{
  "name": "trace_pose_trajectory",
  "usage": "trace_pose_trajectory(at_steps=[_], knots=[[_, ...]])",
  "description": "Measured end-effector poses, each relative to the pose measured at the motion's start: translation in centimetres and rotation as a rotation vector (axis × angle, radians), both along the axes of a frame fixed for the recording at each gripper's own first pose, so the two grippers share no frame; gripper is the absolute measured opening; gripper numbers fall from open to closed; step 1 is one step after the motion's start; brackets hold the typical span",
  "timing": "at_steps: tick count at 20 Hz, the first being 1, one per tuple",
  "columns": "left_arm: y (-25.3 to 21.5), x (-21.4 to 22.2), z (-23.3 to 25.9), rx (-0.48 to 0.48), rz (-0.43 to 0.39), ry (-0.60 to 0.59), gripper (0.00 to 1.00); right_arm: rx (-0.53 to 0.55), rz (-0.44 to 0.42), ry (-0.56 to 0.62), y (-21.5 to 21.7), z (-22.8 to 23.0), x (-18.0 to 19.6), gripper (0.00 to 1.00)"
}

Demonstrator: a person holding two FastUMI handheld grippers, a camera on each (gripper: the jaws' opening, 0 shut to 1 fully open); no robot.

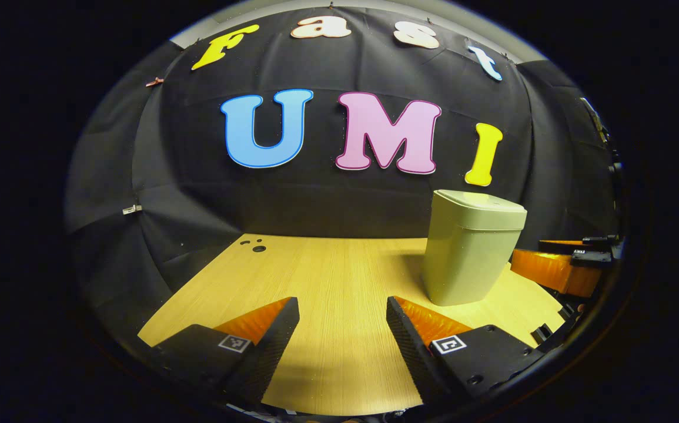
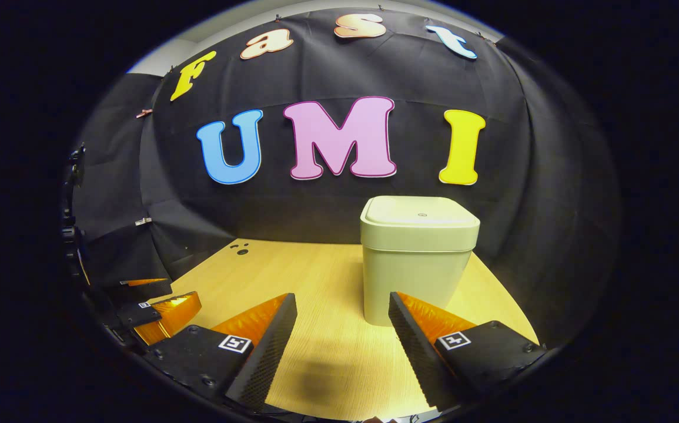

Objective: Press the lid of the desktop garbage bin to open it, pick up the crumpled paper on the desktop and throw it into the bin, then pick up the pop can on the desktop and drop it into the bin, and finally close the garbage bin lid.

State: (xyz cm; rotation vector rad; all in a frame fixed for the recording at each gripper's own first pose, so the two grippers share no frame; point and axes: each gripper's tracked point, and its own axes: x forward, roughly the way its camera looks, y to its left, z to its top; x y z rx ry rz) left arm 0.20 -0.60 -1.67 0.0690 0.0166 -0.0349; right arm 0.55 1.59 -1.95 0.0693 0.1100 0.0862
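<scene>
Bin (image 2: 415, 264) base behind jaws (right gripper view), contents hidden

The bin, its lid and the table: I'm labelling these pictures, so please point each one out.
bin (image 2: 412, 282), right gripper view, on its front wall.
lid (image 2: 418, 212), right gripper view, on its flat top, shut.
table (image 1: 327, 276), left gripper view, on bare wood left of the bin.

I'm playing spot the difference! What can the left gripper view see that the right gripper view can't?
Left gripper view: the right gripper at the right edge, and the bin seen cornerwise. Right gripper view: the left gripper at the left edge, and a small dot on the lid. Both: the closed bin, the wooden table, open grippers.
</scene>
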Motion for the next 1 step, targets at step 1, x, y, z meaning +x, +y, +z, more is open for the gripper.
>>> trace_pose_trajectory(at_steps=[1], knots=[[0.08, -0.06, -0.05, -0.005, 0.002, 0.002, 0.96, 0.001, -0.001, 0.009, 0.04, -0.33, -0.07, 0.99]])
